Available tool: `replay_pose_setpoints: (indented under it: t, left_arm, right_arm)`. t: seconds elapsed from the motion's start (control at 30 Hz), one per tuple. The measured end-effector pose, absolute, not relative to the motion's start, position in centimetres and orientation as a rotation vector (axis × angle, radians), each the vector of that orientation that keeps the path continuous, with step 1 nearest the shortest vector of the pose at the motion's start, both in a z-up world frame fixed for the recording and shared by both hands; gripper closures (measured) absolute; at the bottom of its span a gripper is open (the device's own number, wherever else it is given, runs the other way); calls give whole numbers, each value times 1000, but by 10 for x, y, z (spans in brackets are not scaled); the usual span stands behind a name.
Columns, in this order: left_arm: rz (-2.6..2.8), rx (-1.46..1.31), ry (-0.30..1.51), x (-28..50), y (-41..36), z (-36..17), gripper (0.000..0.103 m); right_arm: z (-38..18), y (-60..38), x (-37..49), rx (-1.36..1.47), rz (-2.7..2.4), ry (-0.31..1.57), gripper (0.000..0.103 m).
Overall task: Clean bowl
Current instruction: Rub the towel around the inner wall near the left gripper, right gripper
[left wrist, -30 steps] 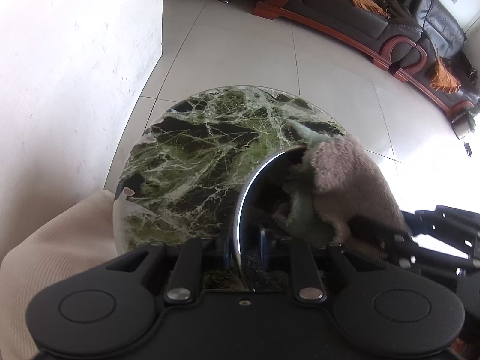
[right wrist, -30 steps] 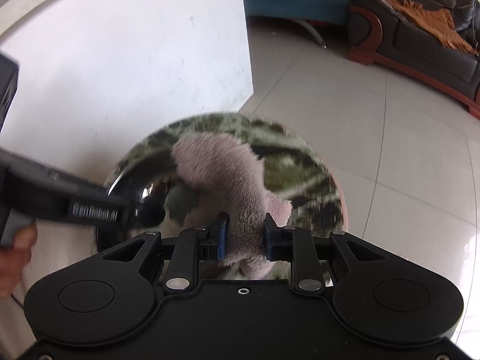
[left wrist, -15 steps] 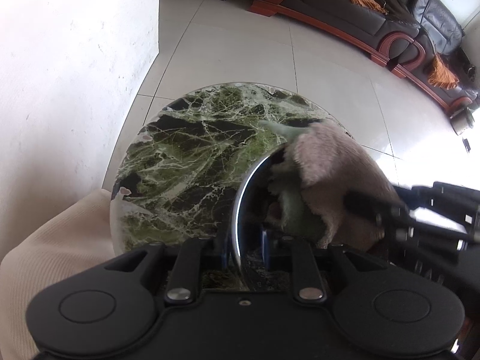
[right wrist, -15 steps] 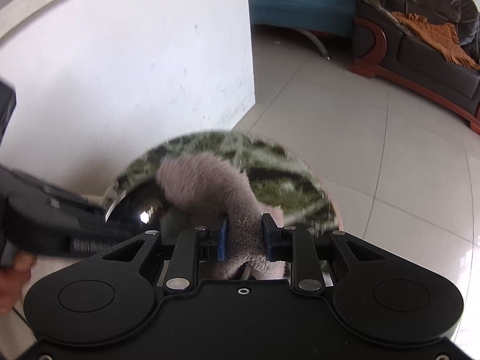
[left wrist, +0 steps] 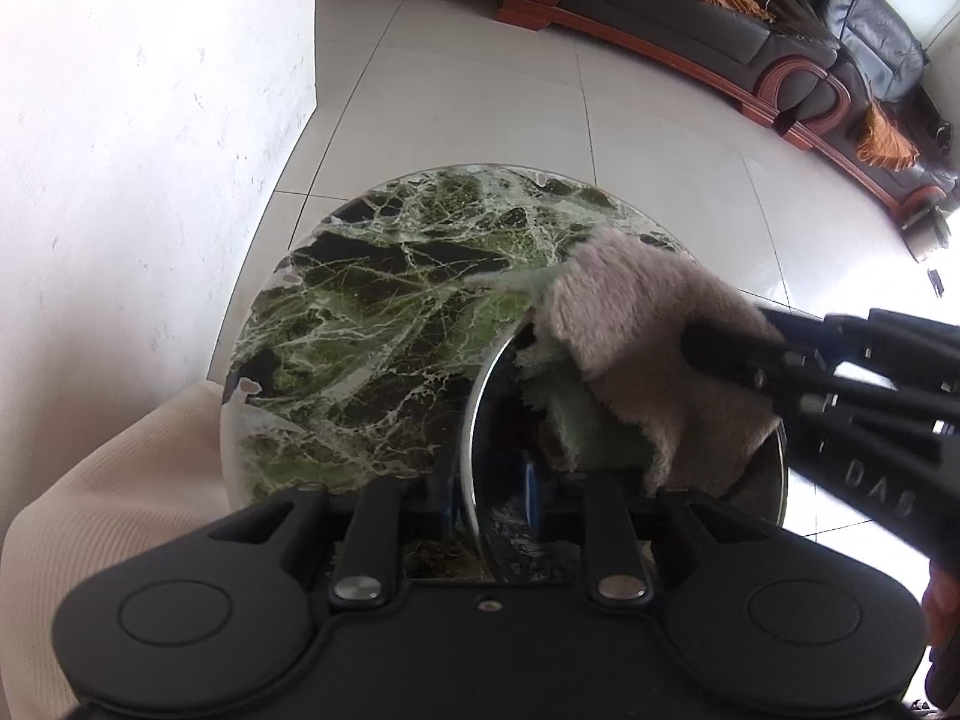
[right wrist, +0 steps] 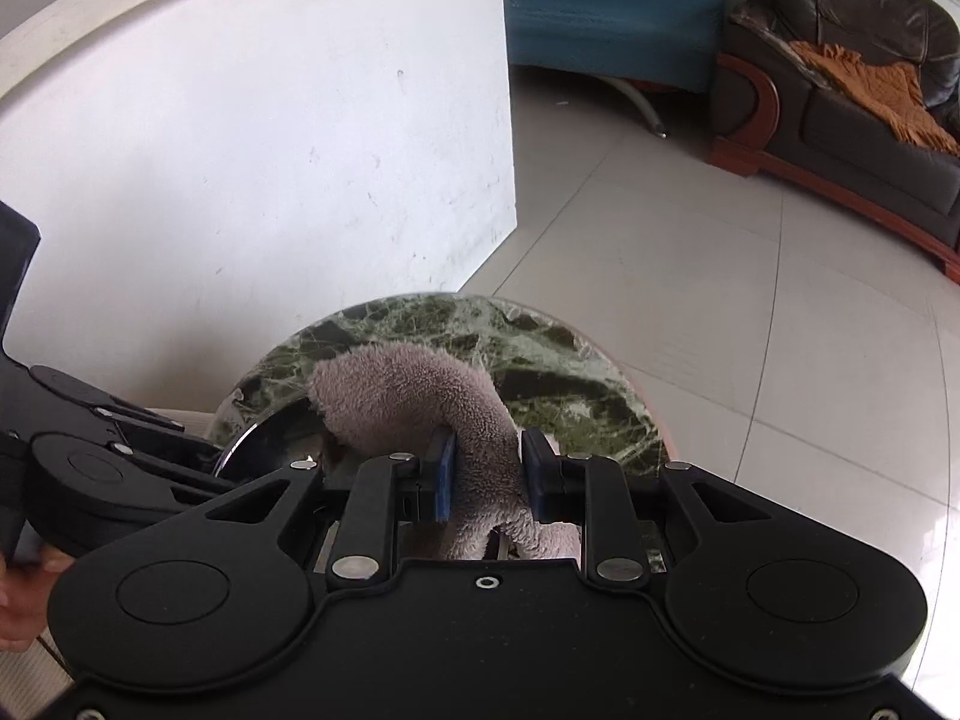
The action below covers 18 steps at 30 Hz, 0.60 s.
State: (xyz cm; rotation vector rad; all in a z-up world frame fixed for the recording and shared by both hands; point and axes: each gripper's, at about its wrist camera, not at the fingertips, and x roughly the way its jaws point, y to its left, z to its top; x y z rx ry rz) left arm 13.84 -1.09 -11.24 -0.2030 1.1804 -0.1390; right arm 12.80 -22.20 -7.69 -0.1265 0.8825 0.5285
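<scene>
A shiny metal bowl (left wrist: pixel 480 420) stands tilted on its edge over the round green marble table (left wrist: pixel 372 324). My left gripper (left wrist: pixel 489 498) is shut on the bowl's rim, one blue pad on each side. A fluffy grey-pink cloth (left wrist: pixel 648 348) lies over and inside the bowl. My right gripper (left wrist: pixel 774 360) comes in from the right, shut on that cloth. In the right wrist view the right gripper (right wrist: pixel 485 474) pinches the cloth (right wrist: pixel 408 396) between its blue pads, and the bowl (right wrist: pixel 270 438) shows at lower left with the left gripper's body beside it.
A white wall (left wrist: pixel 132 150) stands close on the left. A cream cushion (left wrist: pixel 120 480) touches the table's near-left edge. Pale floor tiles (left wrist: pixel 480 108) stretch toward a dark leather sofa (left wrist: pixel 720 18) with an orange throw. A hand (right wrist: pixel 18 600) shows at lower left.
My right gripper has carried the cloth up along the bowl toward its far rim. The left gripper and the bowl have stayed put.
</scene>
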Motion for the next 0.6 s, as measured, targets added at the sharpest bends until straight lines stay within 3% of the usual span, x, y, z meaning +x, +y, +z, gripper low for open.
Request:
replay_pose_setpoints:
  t: [0.2,0.43,0.6]
  left_arm:
    - [-138,-204,1177,138,-11,-113,83]
    - [-149,-213,1170,136,-7,-111,84]
    - [-184,-167,1088,141,-4,-90,84]
  right_arm:
    - [-90,-240,98,-74,508,945,80]
    - [-73,-239,103,-80,510,895,78]
    - [-80,-233,107,-131,526,900,78]
